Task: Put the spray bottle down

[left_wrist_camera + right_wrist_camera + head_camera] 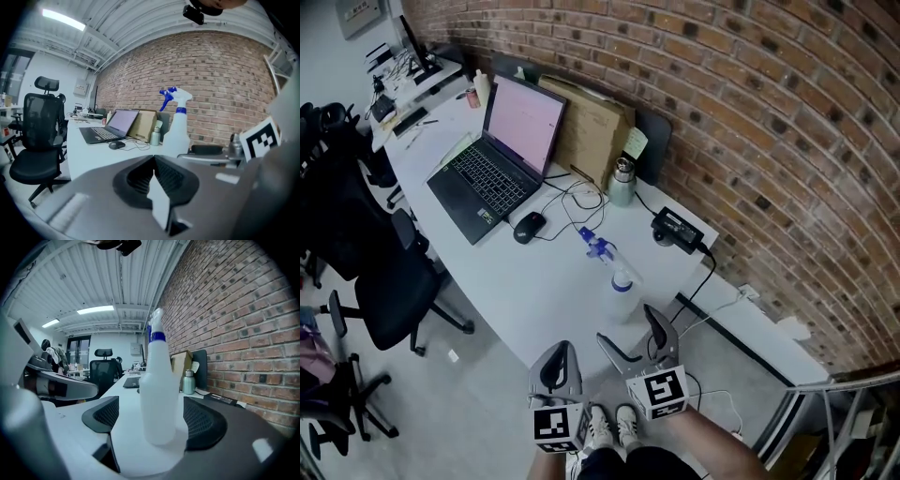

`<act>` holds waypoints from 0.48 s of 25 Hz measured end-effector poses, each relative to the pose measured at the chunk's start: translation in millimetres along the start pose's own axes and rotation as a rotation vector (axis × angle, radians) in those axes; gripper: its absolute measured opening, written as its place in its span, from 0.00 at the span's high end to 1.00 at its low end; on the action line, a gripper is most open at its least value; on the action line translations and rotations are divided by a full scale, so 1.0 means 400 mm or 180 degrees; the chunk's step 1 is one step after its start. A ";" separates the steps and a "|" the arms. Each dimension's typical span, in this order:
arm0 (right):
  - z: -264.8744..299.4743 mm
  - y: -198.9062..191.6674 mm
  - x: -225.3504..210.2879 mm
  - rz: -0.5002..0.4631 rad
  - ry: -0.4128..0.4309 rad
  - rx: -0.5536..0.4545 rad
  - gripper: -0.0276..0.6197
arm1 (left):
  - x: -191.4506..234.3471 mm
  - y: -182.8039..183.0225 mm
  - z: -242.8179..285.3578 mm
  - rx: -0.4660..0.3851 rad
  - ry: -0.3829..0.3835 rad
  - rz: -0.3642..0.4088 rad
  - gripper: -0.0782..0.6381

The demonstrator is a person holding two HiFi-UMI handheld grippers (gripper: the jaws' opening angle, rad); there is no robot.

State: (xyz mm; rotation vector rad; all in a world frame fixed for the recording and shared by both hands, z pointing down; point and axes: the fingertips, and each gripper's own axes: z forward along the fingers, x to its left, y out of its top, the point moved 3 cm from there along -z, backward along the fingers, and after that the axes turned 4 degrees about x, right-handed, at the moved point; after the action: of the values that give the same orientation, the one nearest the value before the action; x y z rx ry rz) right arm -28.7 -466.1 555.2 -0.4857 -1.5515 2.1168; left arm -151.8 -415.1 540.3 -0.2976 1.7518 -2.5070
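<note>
A translucent white spray bottle [621,292] with a blue trigger head stands upright on the white table [534,291], near its front edge. My right gripper [625,324] is open just behind it. In the right gripper view the bottle [159,380] stands between the two black pads [105,416], with a gap on either side. My left gripper [558,356] hangs off the table's edge to the left of the right one, and its jaws meet with nothing in them [153,161]. The left gripper view shows the bottle [178,131] ahead and to the right.
Further back on the table are an open laptop [497,159], a black mouse [529,226], loose cables, a steel flask [622,183], a cardboard box [592,127] and a black power adapter [675,228]. A black office chair [384,281] stands to the left. A brick wall runs behind.
</note>
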 end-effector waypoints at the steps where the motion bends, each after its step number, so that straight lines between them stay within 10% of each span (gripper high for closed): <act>1: -0.032 0.005 0.005 0.0014 -0.0035 0.0022 0.30 | -0.011 0.008 -0.017 0.0010 -0.0011 -0.0002 0.88; 12: -0.297 0.097 0.049 0.0368 -0.0185 -0.0007 0.93 | -0.112 0.076 -0.192 -0.0040 -0.0005 -0.0035 0.88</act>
State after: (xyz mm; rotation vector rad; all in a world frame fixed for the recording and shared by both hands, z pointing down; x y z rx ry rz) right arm 12.5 -371.0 482.3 -0.5307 -1.5929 2.2346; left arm -124.7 -347.6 480.9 -0.3106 1.7711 -2.5034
